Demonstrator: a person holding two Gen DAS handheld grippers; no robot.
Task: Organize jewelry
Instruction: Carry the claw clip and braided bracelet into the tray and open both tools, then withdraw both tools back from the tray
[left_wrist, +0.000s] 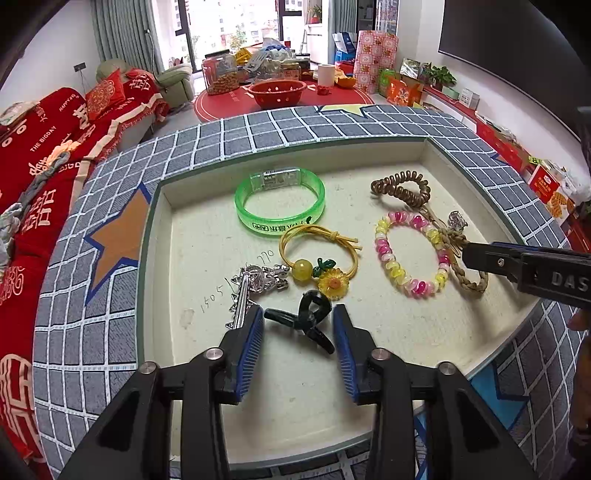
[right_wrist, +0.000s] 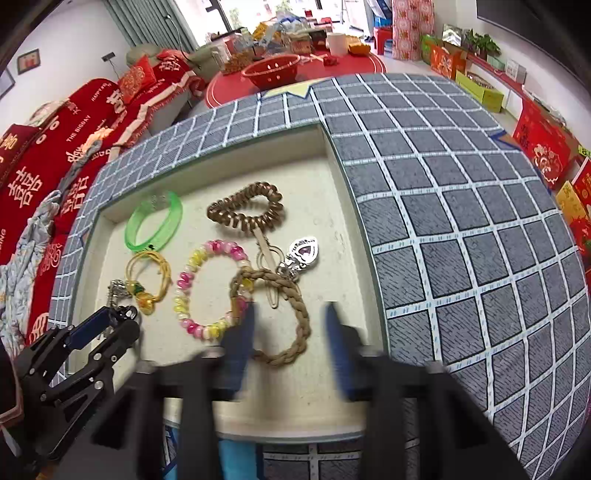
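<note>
Jewelry lies spread in a shallow cream tray (left_wrist: 436, 332) set on a grey grid-patterned mat (left_wrist: 110, 332); the left gripper (left_wrist: 299, 325) hangs over the near edge with its blue-padded jaws apart, a dark green claw hair clip (left_wrist: 306, 317) lying between them, neither pad pressing on it; a silver rhinestone hair clip (left_wrist: 255, 284) sits just beside the left pad. Further in lie a green translucent bangle (left_wrist: 279, 202), a yellow cord hair tie with a sunflower charm (left_wrist: 325, 258), a pink-and-yellow spiral bracelet (left_wrist: 410, 254) and a brown coiled hair tie (left_wrist: 402, 186). The right gripper (right_wrist: 290, 325) is blurred in its own view, jaws standing apart and gripping nothing; a brown braided loop (right_wrist: 291, 325) lies on the tray between them, its far end overlapping the spiral bracelet; a silver heart pendant (right_wrist: 304, 253) rests just beyond.
</note>
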